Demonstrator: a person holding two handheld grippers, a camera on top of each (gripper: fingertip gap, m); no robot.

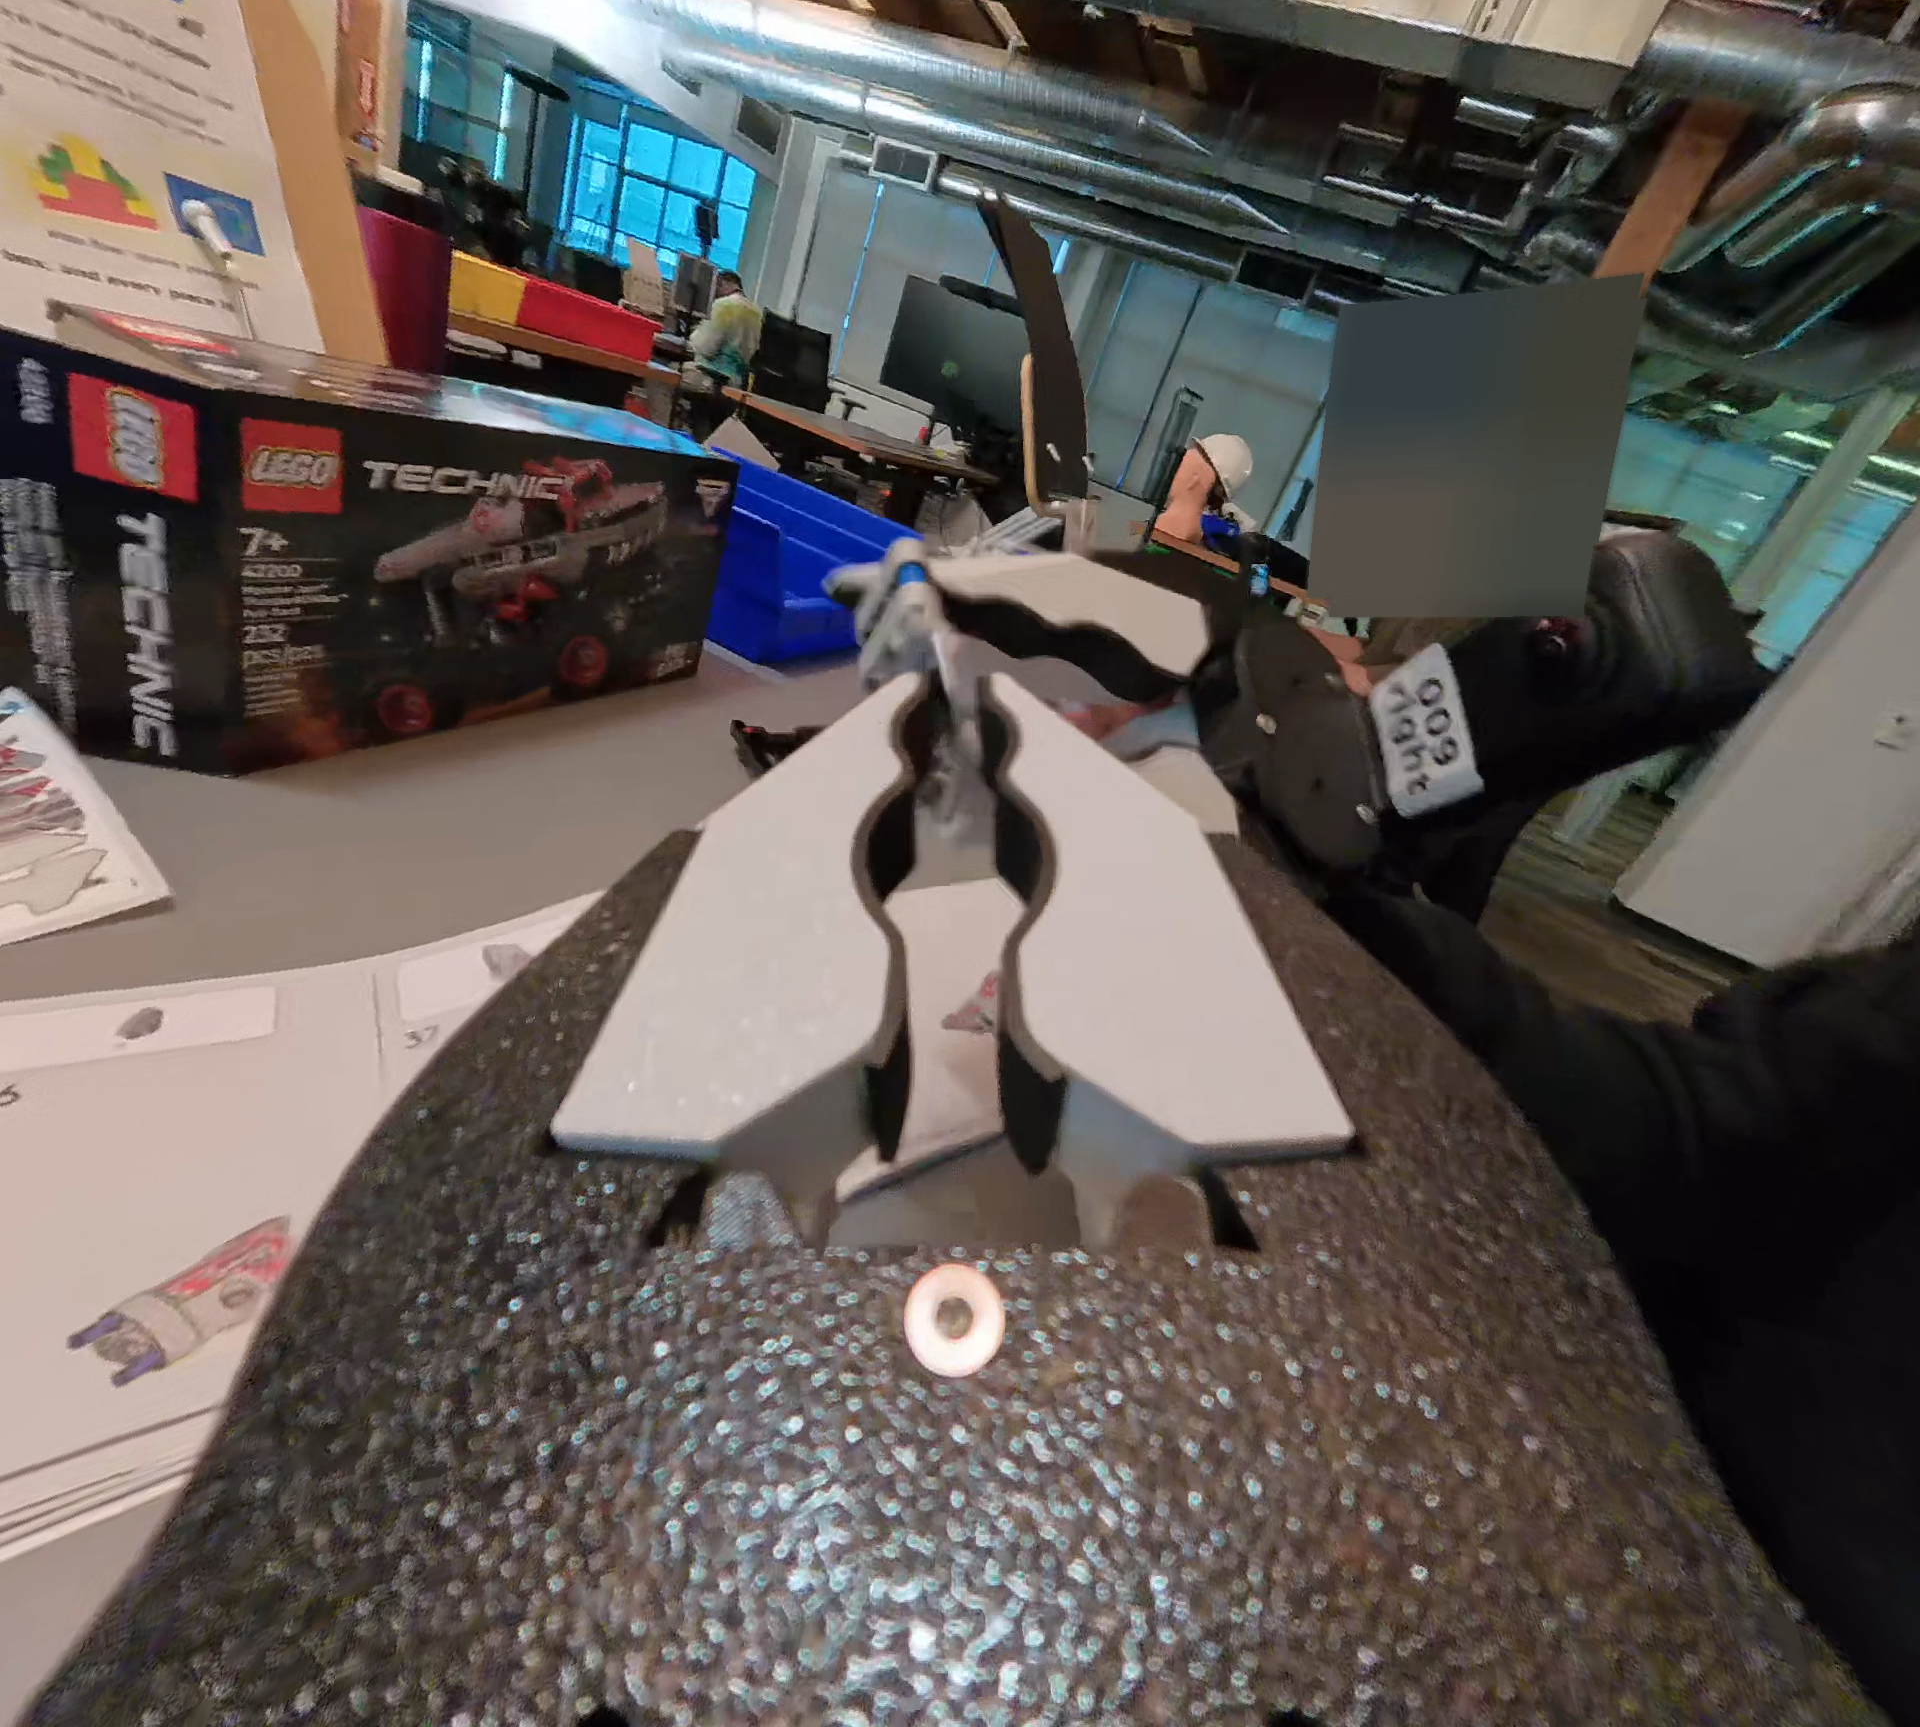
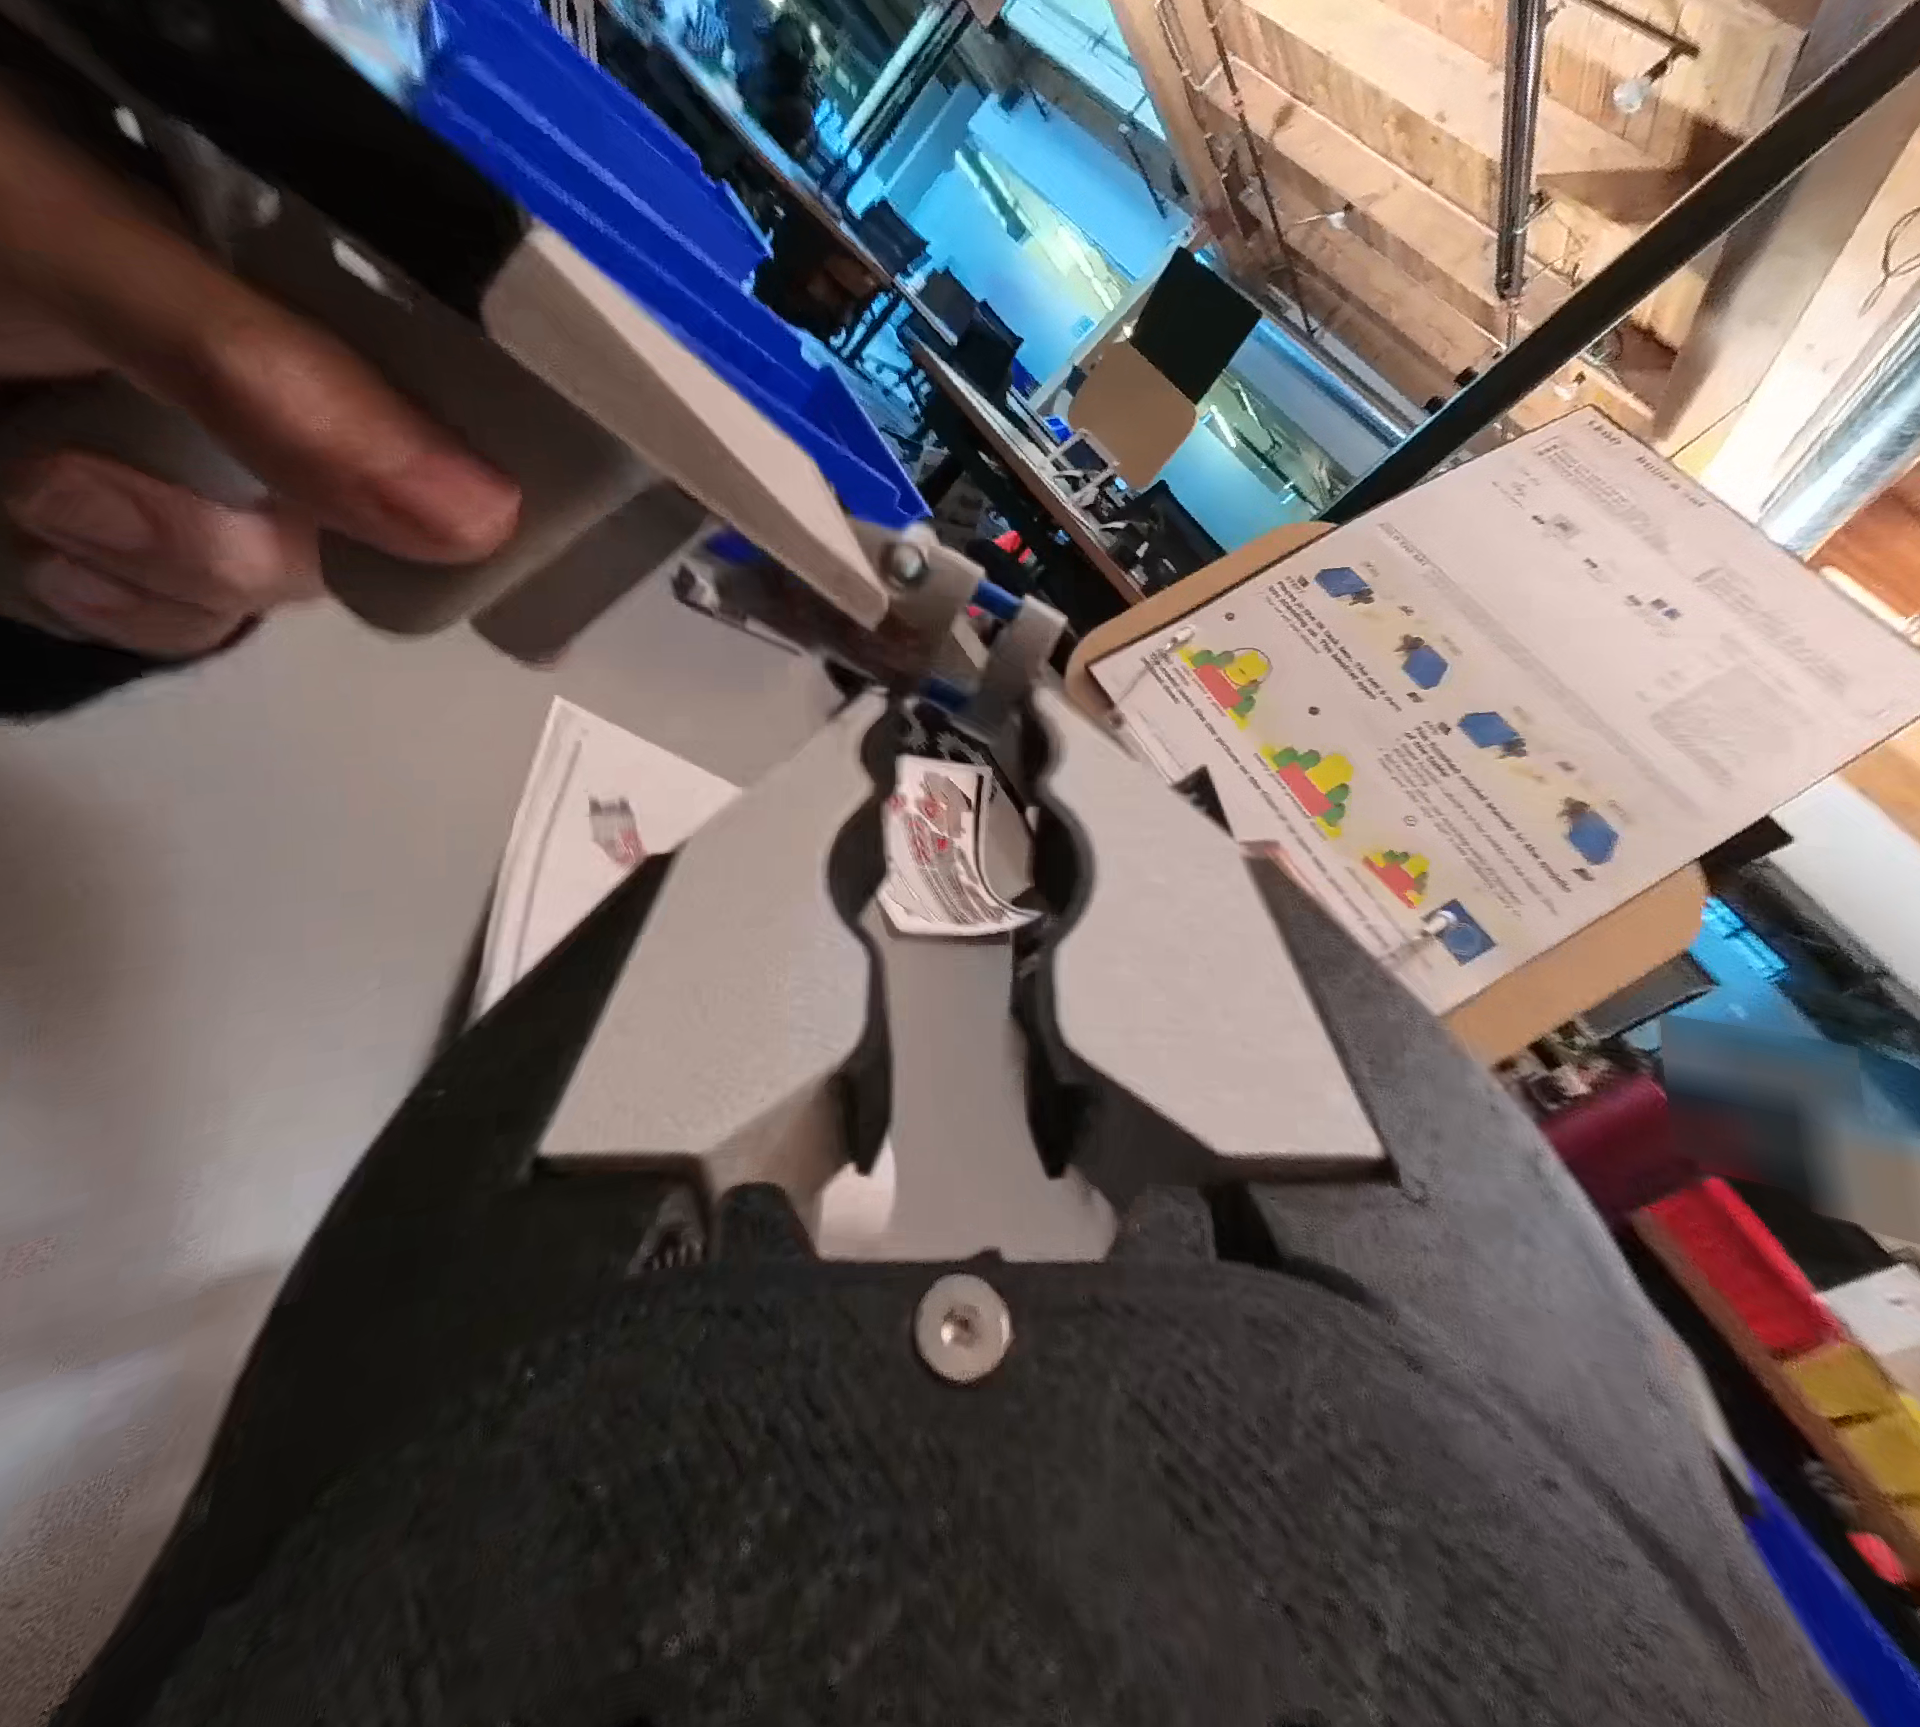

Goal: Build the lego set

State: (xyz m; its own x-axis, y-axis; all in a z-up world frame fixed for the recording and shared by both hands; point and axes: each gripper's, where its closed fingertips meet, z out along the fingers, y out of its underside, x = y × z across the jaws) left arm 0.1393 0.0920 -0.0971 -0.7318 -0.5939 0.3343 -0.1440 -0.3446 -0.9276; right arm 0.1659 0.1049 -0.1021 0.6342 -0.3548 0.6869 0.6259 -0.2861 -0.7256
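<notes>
A small grey Lego assembly with blue pins point(image 1: 891, 605) is held in the air above the table. My left gripper point(image 1: 951, 701) is shut on its lower grey part. My right gripper point(image 1: 930, 612) reaches in from the right and is shut on its upper part. In the right wrist view the assembly point(image 2: 971, 612) sits at the tips of my right gripper point(image 2: 961, 711). My left gripper point(image 2: 883, 602) comes in there from the upper left, with a person's hand point(image 2: 260, 430) on its handle. The two grippers' tips almost touch.
The black Lego box point(image 1: 364, 555) stands at the left on the grey table point(image 1: 416, 836), with a blue bin point(image 1: 810, 576) behind it. Open instruction booklets point(image 1: 156, 1158) lie at the near left. A printed sheet on a board point(image 2: 1507, 690) stands close by. Both grippers' tips are close together, under 4 cm apart.
</notes>
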